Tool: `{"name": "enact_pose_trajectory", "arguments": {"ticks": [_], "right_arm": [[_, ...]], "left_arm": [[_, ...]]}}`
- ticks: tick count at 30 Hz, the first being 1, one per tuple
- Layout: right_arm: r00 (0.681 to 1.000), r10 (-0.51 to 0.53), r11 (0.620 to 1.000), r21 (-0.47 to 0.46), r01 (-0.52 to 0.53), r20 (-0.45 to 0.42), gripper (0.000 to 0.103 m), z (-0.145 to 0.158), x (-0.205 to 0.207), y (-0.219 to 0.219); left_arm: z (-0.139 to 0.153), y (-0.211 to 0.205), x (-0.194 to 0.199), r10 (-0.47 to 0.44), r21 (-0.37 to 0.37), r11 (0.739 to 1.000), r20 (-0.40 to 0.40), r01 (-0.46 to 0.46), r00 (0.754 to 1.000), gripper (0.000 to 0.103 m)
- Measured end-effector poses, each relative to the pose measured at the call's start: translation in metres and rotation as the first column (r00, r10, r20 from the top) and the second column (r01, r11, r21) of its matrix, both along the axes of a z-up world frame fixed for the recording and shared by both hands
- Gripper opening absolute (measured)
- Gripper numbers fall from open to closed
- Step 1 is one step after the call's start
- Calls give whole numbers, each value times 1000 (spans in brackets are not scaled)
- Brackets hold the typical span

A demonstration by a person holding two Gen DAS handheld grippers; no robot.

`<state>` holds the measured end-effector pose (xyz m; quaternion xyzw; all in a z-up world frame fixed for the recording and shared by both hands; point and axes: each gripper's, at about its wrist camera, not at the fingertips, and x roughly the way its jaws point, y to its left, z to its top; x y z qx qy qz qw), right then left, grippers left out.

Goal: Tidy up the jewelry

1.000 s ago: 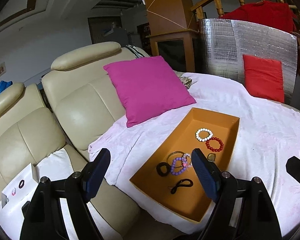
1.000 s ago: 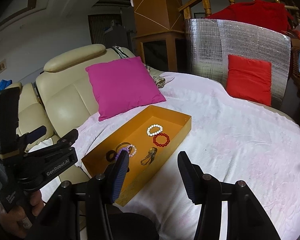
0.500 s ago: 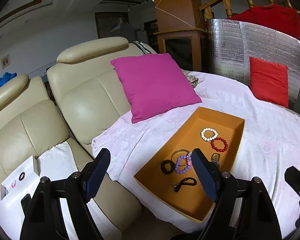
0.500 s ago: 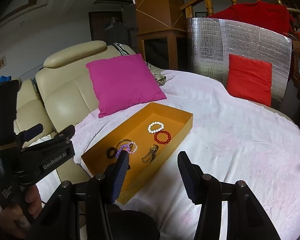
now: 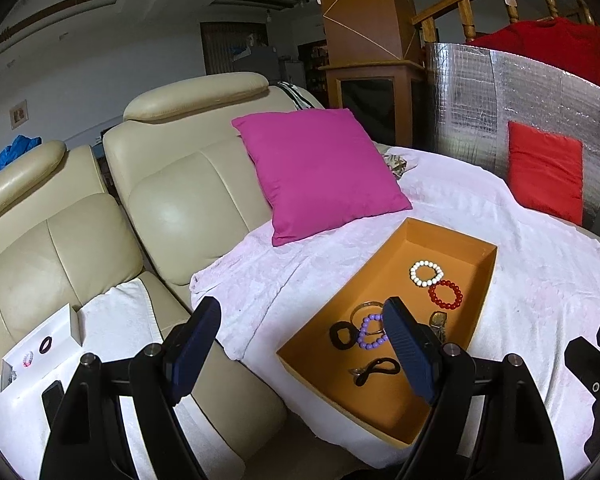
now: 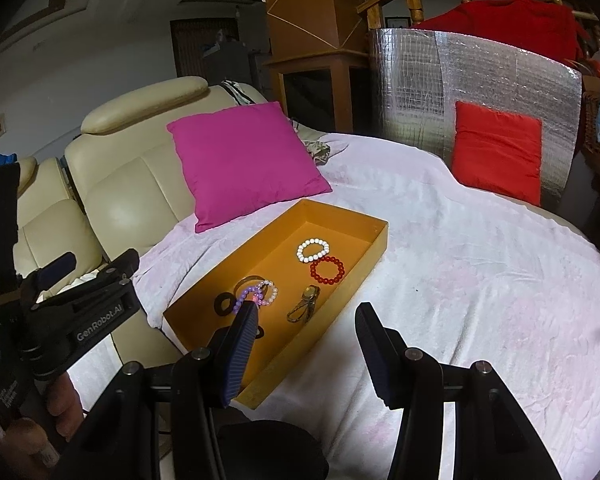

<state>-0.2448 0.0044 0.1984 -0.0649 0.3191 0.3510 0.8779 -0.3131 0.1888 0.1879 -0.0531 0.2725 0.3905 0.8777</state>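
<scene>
watch (image 6: 305, 303) (R view only), white box (image 5: 40, 350) (L)

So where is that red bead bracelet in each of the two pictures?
Left wrist view: the red bead bracelet lies right of centre, toward the far end of the orange tray.
Right wrist view: it sits at mid-picture, again toward the tray's far end.
Shared landmark: the white bead bracelet touching it on the far side.
</scene>
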Motion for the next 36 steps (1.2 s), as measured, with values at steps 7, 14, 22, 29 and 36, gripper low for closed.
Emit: {"name": "enact_pose_trajectory", "arguments": {"ticks": [7,14,22,29,36], "right_arm": [[1000,5,1000,-6,-5,-12,55,-1,-2,3],[1000,7,1000,-5,-7,-8,55,0,-1,3],[1000,7,1000,-9,-7,-13,55,0,1,4],[1000,8,1000,-13,-8,-16,55,-1,0,7],[1000,8,1000,-13,-8,-15,55,0,0,9]], "left_arm": [[0,-1,-2,-2,7,1000,0,2,1000,83],[0,0,-1,0,6,1000,-4,0,1000,83],[0,2,-3,-5,1,1000,1,5,1000,83],[-1,3,-6,-8,-1,1000,8,8,1000,83],[-1,4,-7,-12,-5,1000,10,12,1000,83]]}}
